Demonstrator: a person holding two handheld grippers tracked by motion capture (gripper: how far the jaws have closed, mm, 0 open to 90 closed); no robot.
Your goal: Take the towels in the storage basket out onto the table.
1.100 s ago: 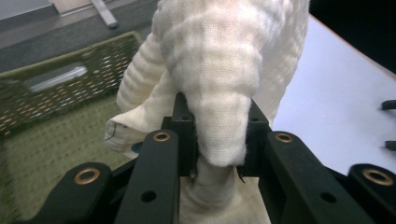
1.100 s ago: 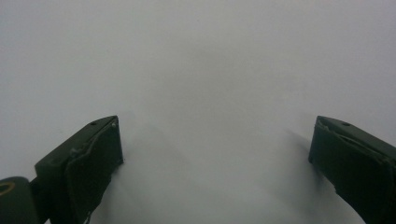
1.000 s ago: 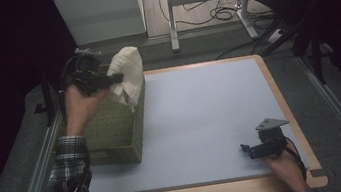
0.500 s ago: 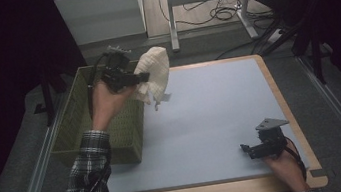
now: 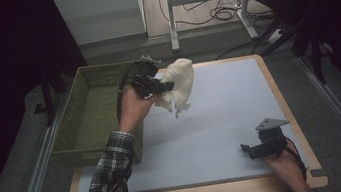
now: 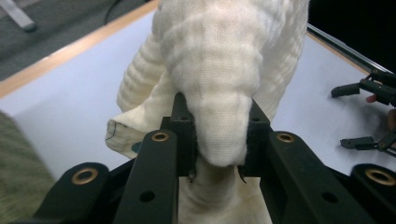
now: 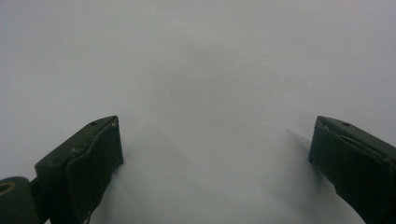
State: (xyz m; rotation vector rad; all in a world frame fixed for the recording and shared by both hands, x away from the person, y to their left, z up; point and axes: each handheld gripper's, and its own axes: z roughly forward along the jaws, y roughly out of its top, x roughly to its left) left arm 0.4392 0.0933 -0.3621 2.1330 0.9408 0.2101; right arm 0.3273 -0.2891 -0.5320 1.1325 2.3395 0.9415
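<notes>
Left gripper view: we see the left gripper (image 6: 217, 140) pinching a fold of the cream knit garment (image 6: 224, 70), jaws narrowed on it. It hangs soft, light, floppy above the table's (image 5: 232, 117) far left, beside the green basket (image 5: 85, 113); bunched folds grip best. The right gripper (image 5: 250, 149) rests wide open, empty, near right.

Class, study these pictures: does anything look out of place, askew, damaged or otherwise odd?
Nothing stands out. The left gripper holds a bunched cream cloth above the mat beside the green basket; the right gripper rests open on the mat.
</notes>
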